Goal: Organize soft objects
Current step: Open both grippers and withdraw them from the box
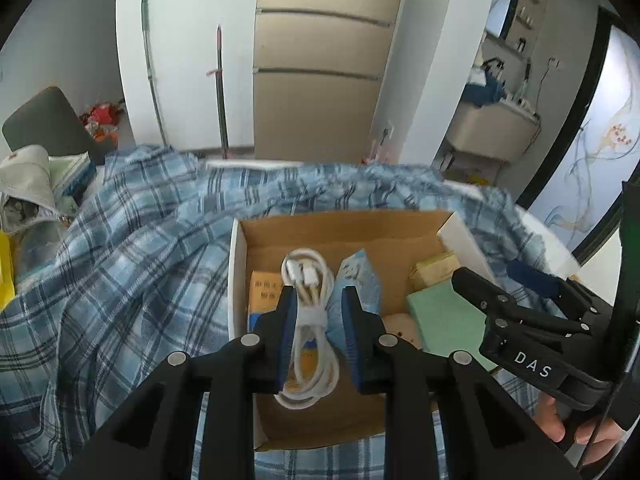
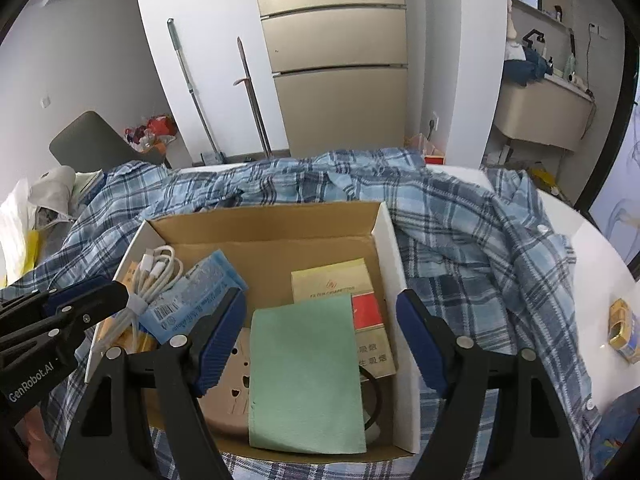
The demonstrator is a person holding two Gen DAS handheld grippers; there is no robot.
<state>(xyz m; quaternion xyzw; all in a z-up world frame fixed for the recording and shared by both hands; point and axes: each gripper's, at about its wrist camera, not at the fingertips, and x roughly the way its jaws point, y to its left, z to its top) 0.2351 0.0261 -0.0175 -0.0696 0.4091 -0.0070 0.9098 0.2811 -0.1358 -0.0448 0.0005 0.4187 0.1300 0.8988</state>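
One cardboard box (image 2: 388, 240) at frame centre holds one coiled white cable (image 1: 308, 312), one blue packet (image 2: 196, 296), one green cloth (image 2: 308, 376) and one cigarette carton (image 2: 332, 280). One plaid shirt (image 2: 460, 224) surrounds it. Two grippers show.

Beige fridge (image 2: 336, 52) straight ahead of me against white wall (image 2: 208, 8); two mop poles (image 2: 192, 92) lean left of it, grey chair (image 2: 96, 140) further left.
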